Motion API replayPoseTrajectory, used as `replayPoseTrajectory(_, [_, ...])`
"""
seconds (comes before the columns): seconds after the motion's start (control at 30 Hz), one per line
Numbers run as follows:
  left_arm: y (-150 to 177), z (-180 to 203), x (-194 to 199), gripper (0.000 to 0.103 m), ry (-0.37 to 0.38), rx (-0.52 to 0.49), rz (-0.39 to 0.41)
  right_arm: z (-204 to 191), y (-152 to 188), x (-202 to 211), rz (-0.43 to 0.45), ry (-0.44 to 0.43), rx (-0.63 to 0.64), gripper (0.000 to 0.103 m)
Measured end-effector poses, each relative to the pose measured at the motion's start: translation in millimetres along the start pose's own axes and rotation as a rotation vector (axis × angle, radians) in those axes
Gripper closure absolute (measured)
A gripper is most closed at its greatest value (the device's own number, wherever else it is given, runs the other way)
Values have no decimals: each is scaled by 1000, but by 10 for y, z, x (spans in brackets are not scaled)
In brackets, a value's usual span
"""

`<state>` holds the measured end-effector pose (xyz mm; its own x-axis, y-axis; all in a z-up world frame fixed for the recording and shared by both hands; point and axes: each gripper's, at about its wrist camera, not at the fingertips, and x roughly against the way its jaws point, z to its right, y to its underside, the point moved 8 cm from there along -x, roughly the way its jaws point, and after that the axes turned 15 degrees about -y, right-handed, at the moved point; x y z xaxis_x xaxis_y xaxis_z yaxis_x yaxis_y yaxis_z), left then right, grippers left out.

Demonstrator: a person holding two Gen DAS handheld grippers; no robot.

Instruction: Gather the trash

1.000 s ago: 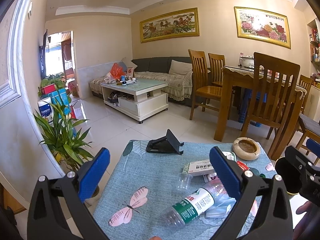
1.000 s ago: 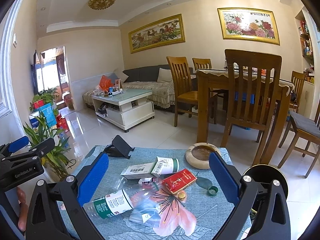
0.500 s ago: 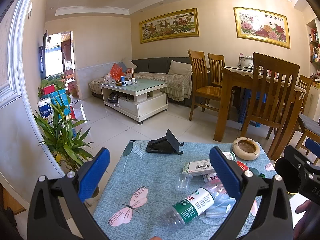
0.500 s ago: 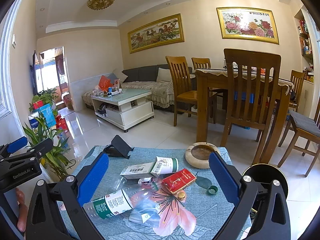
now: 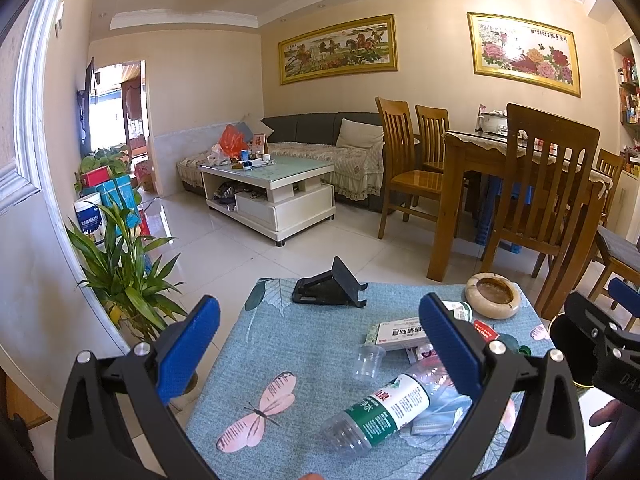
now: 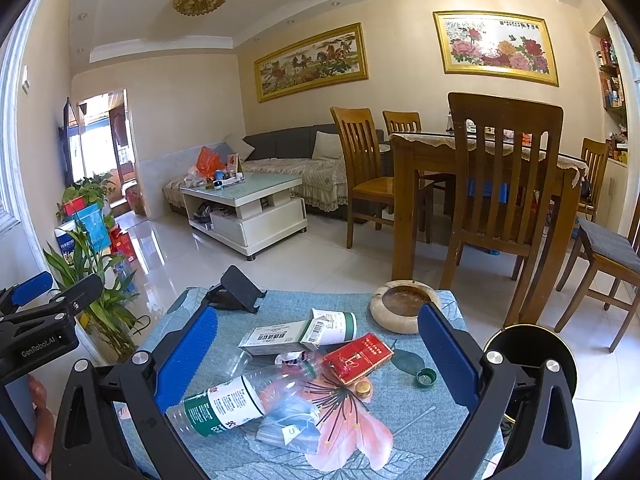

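The left gripper [image 5: 316, 344] hangs above the near left of the small table [image 5: 280, 332], jaws spread wide and empty, with bare cloth under its left finger. The trash lies right of its centre: the plastic bottle [image 5: 376, 408] rests on its side, open base pointing near-left and neck running far-right under the right finger, a clear cup [image 5: 369, 362] just beyond it. Further right, the right gripper [image 6: 318, 350] is likewise released and holds nothing, yet the whole heap sits between its fingers: the bottle [image 6: 224, 404], the white box [image 6: 276, 338], the red packet [image 6: 358, 358] and the loose caps [image 6: 425, 377]. I judge the right hand better placed; a dark bin [image 6: 532, 354] stands just off the table's right edge.
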<state>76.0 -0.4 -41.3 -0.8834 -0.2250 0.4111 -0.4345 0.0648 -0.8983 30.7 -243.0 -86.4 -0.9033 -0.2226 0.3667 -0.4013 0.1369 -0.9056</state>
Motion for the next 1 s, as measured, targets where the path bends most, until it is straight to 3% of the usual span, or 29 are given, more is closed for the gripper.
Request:
replayPoseTrajectory(0.6, [59,-34,-165,3,0,-5,-30,-94,-17,-129,-36,5,5,3])
replayPoseTrajectory(0.7, [223,-2,-412,3,1,-27,-108,-54,83,-240,-87,1,-10,3])
replayPoseTrajectory(0.83, [713,-118,-985,3,-1,-53,-295,118,317,-417,-172,-39,-79,3])
replayPoseTrajectory(1.0, [1174,-322,-1435,3,-7,-68,-443,359,717,-600,-275,-111,-196,3])
